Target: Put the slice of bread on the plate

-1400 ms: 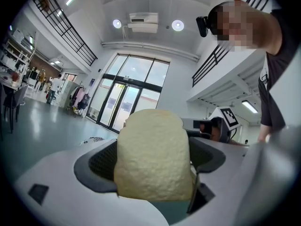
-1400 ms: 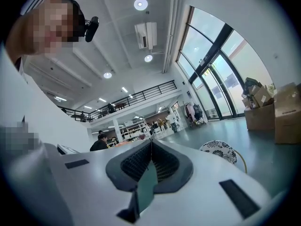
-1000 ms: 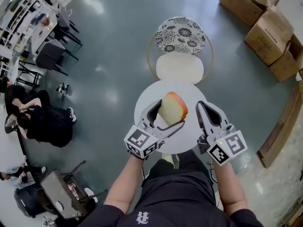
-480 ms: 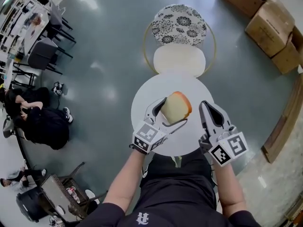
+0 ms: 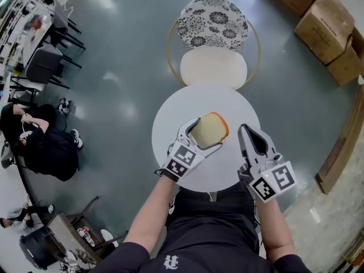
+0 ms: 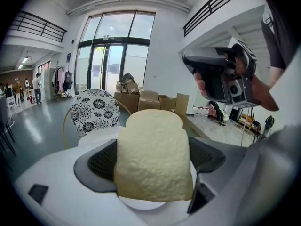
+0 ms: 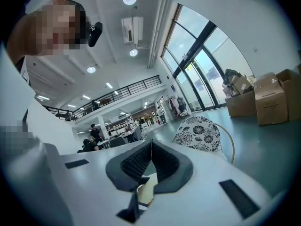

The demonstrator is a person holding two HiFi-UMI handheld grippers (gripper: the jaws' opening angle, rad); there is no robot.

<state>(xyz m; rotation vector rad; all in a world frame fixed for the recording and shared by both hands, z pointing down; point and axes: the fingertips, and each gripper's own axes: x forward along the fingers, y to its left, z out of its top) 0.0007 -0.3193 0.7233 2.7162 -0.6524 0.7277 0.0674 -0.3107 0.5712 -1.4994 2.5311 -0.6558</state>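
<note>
One round white table (image 5: 170, 115) stood below my fingers, one patterned chair (image 5: 213, 27) beyond. My left gripper (image 5: 203, 134) clamped one bread slice (image 5: 210, 128); my right gripper (image 5: 252, 134) sat closed.

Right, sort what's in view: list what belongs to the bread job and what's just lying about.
Job: pale slice of bread with tan crust, clamped in the left tongs; right tongs, shut and empty; round white table.
Lying about: chair with black-and-white floral back; brown cardboard boxes.
No plate can be made out.

One bread slice (image 5: 209, 128), two grippers (image 5: 200, 137) (image 5: 245, 131), one table (image 5: 227, 104), one chair (image 5: 214, 27).
</note>
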